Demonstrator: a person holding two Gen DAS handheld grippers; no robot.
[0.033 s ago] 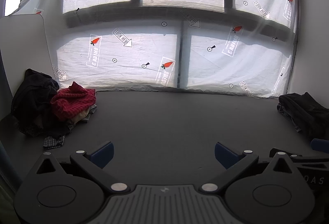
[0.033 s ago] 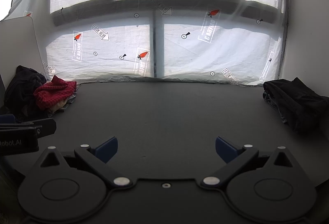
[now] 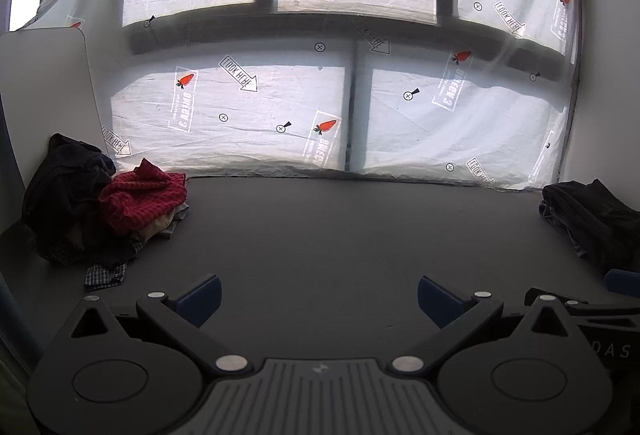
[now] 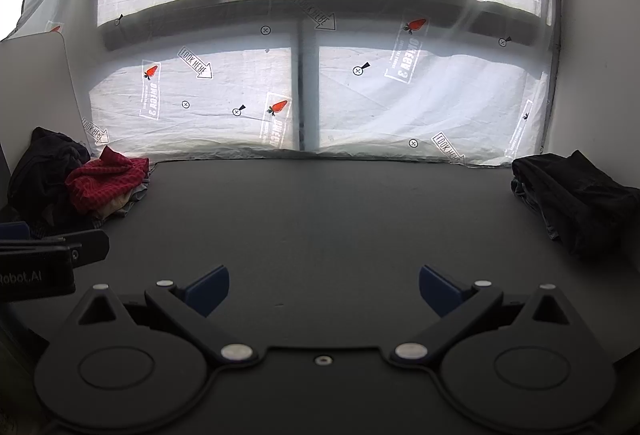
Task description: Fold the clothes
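Dark grey tabletop (image 3: 320, 235) stretches bare beneath me, and both my left gripper (image 3: 318, 293) and my right gripper (image 4: 324, 285) hang over it with jaws spread wide, holding nothing. The rumpled clothes pile (image 3: 92, 211), a red checked garment (image 3: 142, 197) on top, sits at the far left corner. A dark folded stack (image 4: 576, 195) lies at the far right, under the plastic-covered window (image 3: 320, 75).

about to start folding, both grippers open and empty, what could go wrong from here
The red garment sits tangled in the pile with the dark clothes, so the left gripper may drag several out at once. The dark stack lies near the table's right edge and could get knocked off.
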